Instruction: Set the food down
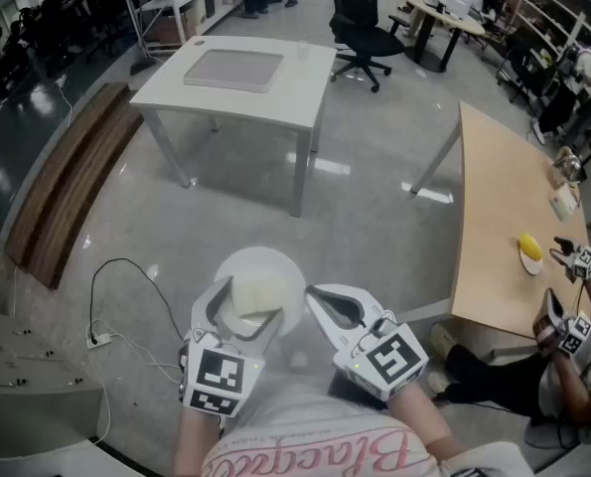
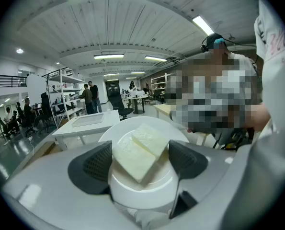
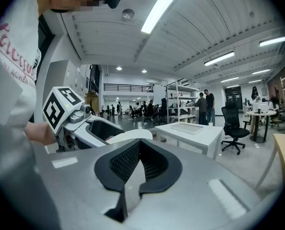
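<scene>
A white plate (image 2: 142,188) carries two pale, square slabs of food (image 2: 140,152). My left gripper (image 2: 140,164) is shut on the plate, one dark pad against each side of it. In the head view the plate (image 1: 275,271) hangs over the grey floor in front of the person's body, with the left gripper (image 1: 237,316) under it. Close on its right is my right gripper (image 1: 320,301). In the right gripper view its jaws (image 3: 138,164) are shut with nothing between them, and the plate's rim (image 3: 130,137) shows just beyond.
A white table (image 1: 240,68) with a flat tray stands ahead. A wooden table (image 1: 499,217) on the right holds a yellow item on a small plate (image 1: 530,249); another person with grippers (image 1: 576,266) sits there. A bench (image 1: 72,182) and a floor cable (image 1: 116,296) lie left.
</scene>
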A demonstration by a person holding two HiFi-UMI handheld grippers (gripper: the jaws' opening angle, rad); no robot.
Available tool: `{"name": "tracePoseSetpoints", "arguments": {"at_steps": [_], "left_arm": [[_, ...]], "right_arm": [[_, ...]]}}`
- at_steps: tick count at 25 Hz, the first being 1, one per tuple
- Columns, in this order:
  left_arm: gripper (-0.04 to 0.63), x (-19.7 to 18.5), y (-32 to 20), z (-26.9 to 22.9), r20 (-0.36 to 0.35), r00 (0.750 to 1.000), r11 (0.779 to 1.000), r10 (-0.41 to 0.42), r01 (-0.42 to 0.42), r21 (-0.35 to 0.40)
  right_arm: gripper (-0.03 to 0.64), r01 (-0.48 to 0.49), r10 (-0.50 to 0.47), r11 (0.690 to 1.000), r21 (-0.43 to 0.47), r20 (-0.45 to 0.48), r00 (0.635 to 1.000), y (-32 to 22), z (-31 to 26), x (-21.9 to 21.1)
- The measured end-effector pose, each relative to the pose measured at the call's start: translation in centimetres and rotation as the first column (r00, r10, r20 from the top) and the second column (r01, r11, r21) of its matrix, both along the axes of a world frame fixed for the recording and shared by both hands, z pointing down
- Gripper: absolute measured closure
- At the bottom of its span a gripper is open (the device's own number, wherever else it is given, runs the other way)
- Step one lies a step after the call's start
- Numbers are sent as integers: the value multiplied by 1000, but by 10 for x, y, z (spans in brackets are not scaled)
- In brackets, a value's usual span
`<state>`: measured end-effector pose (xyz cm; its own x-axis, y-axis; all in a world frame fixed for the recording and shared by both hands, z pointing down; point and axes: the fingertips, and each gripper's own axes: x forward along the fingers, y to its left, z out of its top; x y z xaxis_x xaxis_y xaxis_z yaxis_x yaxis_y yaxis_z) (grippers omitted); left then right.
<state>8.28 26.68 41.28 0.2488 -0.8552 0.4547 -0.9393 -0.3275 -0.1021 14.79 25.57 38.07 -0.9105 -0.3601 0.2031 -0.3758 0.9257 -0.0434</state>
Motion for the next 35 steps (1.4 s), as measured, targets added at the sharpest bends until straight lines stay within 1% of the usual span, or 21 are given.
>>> {"name": "tracePoseSetpoints", "arguments": {"at_steps": [9, 14, 16, 19, 24, 28, 35], "left_arm": [[225, -1, 4, -6, 8, 1000, 1000, -10, 9, 16], [225, -8, 0, -4, 2, 1000, 1000, -8, 8, 8], [225, -13, -5, -4, -3, 1000, 1000, -12, 12, 6], [225, -25, -18, -4, -7, 1000, 1000, -22, 22, 6], [225, -45, -49, -6, -10, 1000, 1000, -26, 26, 14], [225, -58, -74, -9, -9, 1000, 1000, -17, 18, 23], [225, -87, -114, -14, -3, 1000, 1000, 0, 0, 10]], "right_arm": [[617, -14, 14, 1000, 0, 16, 1000, 1, -5, 7], [617, 21, -21, 1000, 3, -4, 1000, 1, 0, -5], [617, 15, -14, 1000, -9, 8, 1000, -5, 0, -10], [615, 1, 1, 999, -43, 44, 999, -21, -2, -18], [615, 11, -11, 999, -45, 8, 1000, -48, 1, -32], [615, 27, -27, 999, -27, -7, 1000, -69, -1, -49], [615, 7, -7, 999, -40, -4, 1000, -108, -6, -80]]}}
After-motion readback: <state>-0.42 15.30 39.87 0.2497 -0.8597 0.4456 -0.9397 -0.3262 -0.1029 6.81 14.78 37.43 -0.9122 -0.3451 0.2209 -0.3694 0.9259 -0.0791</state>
